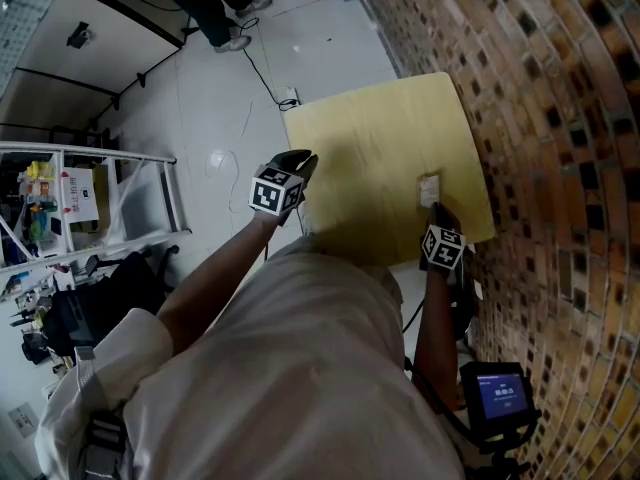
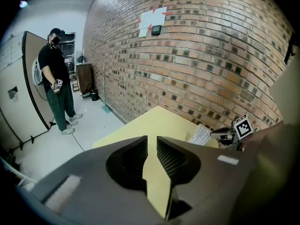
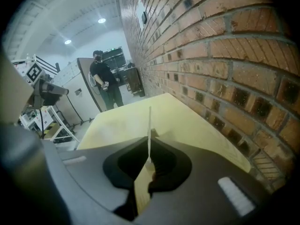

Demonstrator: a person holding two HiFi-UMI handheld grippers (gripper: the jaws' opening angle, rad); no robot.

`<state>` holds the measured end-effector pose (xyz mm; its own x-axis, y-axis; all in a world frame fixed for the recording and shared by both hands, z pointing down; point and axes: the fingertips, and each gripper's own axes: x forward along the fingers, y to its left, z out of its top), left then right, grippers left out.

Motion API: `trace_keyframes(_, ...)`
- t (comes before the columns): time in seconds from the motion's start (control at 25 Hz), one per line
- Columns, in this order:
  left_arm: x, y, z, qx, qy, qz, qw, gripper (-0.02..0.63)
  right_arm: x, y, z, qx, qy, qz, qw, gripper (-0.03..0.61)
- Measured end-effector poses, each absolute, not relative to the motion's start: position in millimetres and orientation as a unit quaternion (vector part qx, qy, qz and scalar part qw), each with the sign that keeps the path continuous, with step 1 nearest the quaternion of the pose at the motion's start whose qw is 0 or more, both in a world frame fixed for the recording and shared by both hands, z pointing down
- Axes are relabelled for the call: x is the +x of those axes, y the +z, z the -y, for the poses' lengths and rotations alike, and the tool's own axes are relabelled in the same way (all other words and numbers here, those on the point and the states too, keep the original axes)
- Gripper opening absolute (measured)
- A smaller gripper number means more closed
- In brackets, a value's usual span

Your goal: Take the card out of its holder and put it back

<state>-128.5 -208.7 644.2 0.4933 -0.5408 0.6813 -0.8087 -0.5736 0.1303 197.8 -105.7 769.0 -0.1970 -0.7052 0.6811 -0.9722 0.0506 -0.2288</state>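
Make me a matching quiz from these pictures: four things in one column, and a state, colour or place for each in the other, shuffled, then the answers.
Things:
1. left gripper
2. right gripper
3. table
4. brick wall

Descriptions:
A. pale yellow top
B. jaws shut on the card
C. runs along the table on the person's right
D. jaws apart, nothing between them

Pairs: 1-D; 2-B; 3-A; 4-C
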Motion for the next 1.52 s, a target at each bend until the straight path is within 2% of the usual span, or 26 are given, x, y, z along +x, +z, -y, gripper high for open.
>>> trace_keyframes(0.4, -112, 637, 204, 0.843, 0.297, 0.391, 0.219, 0.081, 200, 771, 106, 0.613, 0.32, 0.695, 0.196, 0.018)
trace_keyframes(0.56, -109, 641, 202, 0.845, 0.302, 0.386, 0.215, 0.081, 195, 792, 100, 0.593, 0.378, 0.675, 0.223, 0.02)
trace_keyframes(0.6, -107, 641, 203, 0.847, 0.3, 0.385, 0.212, 0.081, 193, 797, 99, 0.585, 0.393, 0.673, 0.224, 0.053)
trace_keyframes(0.64, -103, 640, 203, 0.849, 0.298, 0.382, 0.21, 0.081, 194, 799, 99, 0.583, 0.401, 0.673, 0.216, 0.119)
trace_keyframes(0.8, -93, 641, 198, 0.854, 0.307, 0.366, 0.208, 0.081, 205, 774, 102, 0.603, 0.394, 0.676, 0.155, 0.183)
trace_keyframes(1.2, -55, 644, 197, 0.87, 0.303, 0.326, 0.211, 0.081, 279, 681, 90, 0.664, 0.347, 0.662, 0.025, 0.172)
trace_keyframes(1.52, -43, 632, 203, 0.878, 0.289, 0.323, 0.205, 0.081, 349, 633, 57, 0.724, 0.301, 0.621, -0.01, 0.141)
